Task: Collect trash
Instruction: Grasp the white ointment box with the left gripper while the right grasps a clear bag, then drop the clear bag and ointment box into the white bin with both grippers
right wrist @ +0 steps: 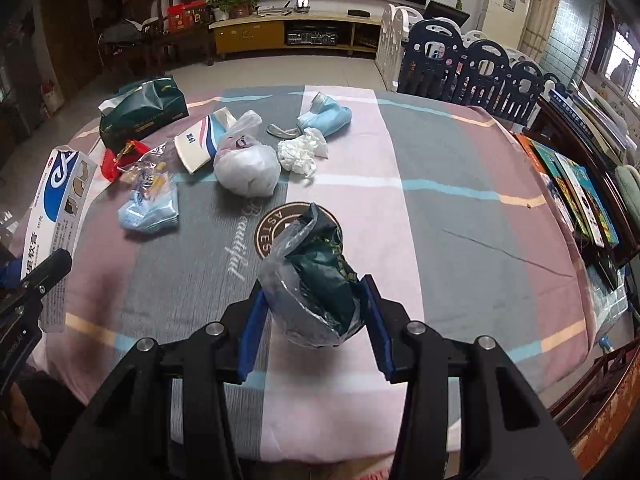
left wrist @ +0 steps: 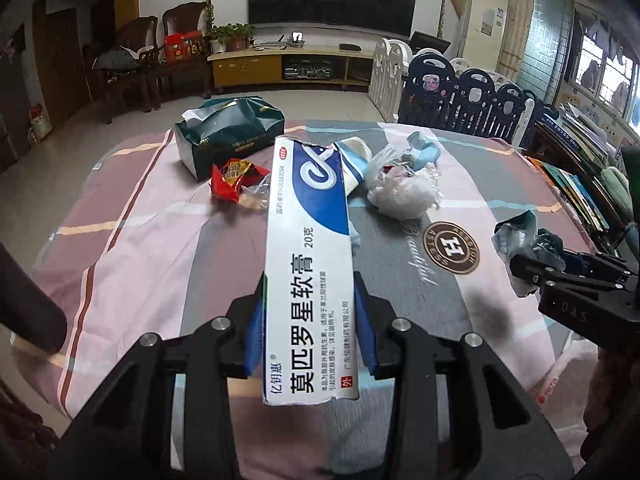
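Note:
My left gripper (left wrist: 310, 320) is shut on a long white and blue ointment box (left wrist: 308, 264), held above the table; the box also shows at the left of the right wrist view (right wrist: 60, 204). My right gripper (right wrist: 316, 312) is shut on a crumpled clear and dark green plastic bag (right wrist: 316, 280), held above the table; it shows at the right of the left wrist view (left wrist: 524, 240). More trash lies further back: a knotted white bag (right wrist: 248, 168), a paper cup (right wrist: 200, 144), a red wrapper (right wrist: 120, 156), a blue wrapper (right wrist: 148, 208), white tissue (right wrist: 302, 152), a blue mask (right wrist: 328, 116).
A striped cloth (right wrist: 440, 220) covers the table. A dark green tissue pack (right wrist: 140, 112) sits at the far left corner. Books (right wrist: 576, 192) lie along the right edge. A play fence (right wrist: 472, 60) and TV cabinet (right wrist: 288, 28) stand beyond.

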A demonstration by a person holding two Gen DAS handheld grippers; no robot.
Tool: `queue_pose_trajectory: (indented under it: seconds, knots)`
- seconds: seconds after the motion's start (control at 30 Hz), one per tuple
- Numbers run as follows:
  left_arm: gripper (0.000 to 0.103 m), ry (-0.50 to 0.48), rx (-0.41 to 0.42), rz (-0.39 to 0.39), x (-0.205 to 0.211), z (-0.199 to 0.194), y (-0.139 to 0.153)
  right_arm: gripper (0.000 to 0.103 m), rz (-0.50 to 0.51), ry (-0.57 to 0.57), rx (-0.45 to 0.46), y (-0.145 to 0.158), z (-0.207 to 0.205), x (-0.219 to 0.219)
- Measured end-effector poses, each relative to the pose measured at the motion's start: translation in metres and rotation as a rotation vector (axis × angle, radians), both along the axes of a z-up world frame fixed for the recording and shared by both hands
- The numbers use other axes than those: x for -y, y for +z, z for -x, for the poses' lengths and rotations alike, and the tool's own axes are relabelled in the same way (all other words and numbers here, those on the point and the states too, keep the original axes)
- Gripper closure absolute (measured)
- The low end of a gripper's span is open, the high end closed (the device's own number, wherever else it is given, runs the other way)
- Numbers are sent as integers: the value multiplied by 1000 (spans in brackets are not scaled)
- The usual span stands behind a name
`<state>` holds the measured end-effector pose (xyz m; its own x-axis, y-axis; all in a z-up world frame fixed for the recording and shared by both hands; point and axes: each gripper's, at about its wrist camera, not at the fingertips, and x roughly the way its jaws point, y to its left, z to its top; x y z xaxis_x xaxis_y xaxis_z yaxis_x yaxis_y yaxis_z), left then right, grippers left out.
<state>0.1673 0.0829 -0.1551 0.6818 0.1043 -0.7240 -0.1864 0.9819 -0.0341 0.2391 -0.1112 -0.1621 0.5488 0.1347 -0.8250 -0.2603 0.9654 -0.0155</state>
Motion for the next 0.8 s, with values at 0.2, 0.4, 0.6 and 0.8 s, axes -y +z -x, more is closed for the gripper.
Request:
queue_pose_trajectory:
  seconds: [0.2, 0.4, 0.6, 0.8]
  knots:
    - [64, -26, 21, -1, 26, 62, 34, 56, -78, -34, 7, 25, 61, 37]
    - [64, -129, 87, 35, 68, 93, 76, 56, -95, -65, 54, 56, 115, 87]
    - [64, -285, 83, 24, 135, 115, 93, 56, -102, -149, 68, 75, 152, 144]
    - [64, -380, 48, 0, 183, 138, 92, 56, -79, -198, 88, 86, 175, 182]
